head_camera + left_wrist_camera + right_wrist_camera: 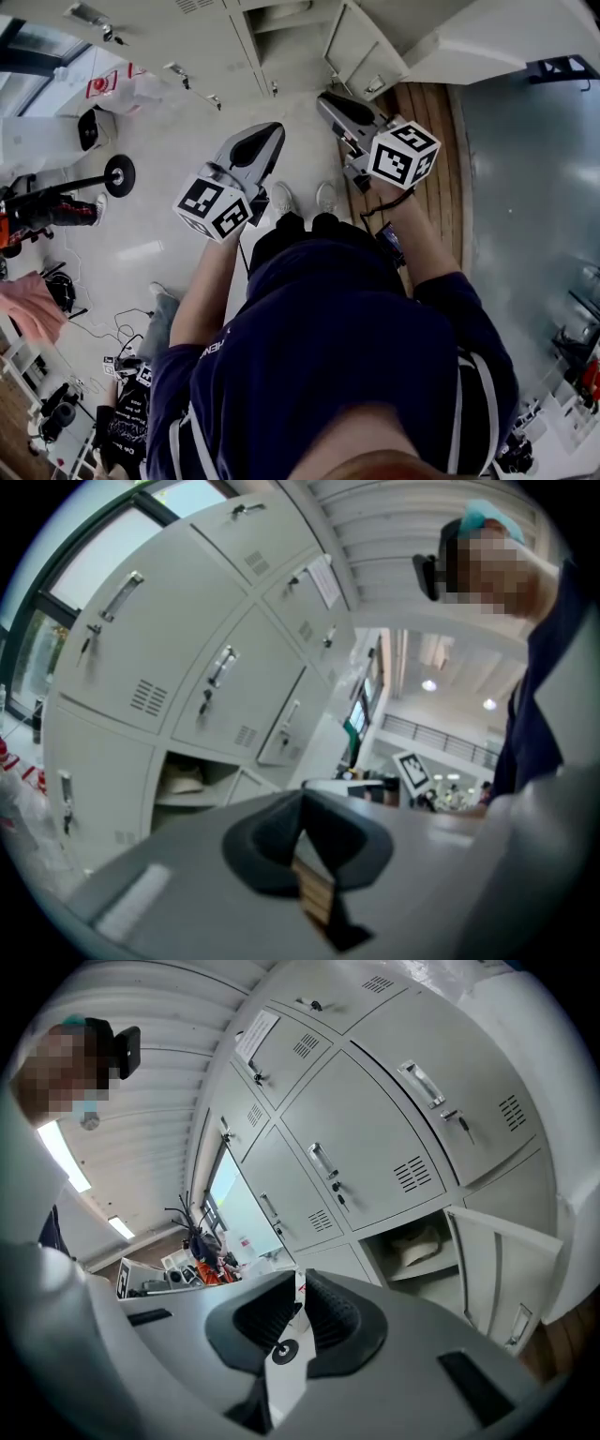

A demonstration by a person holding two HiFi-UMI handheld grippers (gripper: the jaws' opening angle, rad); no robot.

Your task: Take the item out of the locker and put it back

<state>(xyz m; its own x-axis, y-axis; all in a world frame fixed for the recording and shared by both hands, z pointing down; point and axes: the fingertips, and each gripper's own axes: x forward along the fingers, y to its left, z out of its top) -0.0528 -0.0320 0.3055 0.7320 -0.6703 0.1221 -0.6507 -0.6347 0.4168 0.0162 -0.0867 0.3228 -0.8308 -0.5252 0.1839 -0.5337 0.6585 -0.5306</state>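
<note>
A pale, hat-like item [183,782] lies on the shelf of an open locker compartment [419,1241], low in a grey locker bank [281,37]. The compartment's door [506,1269] stands swung out to the right. Both grippers are held up in the air, well short of the lockers. My left gripper [302,799] is shut with its tips together and nothing in it; in the head view it [270,129] points at the lockers. My right gripper [298,1279] shows a narrow slit between its pads and holds nothing; it [328,99] is aimed toward the open door [361,47].
A white plastic bag [122,89] sits on the floor left of the lockers. A wooden strip [427,122] runs along the right. The person's shoes [300,199] stand just before the lockers. Cables and gear lie at the far left [56,281].
</note>
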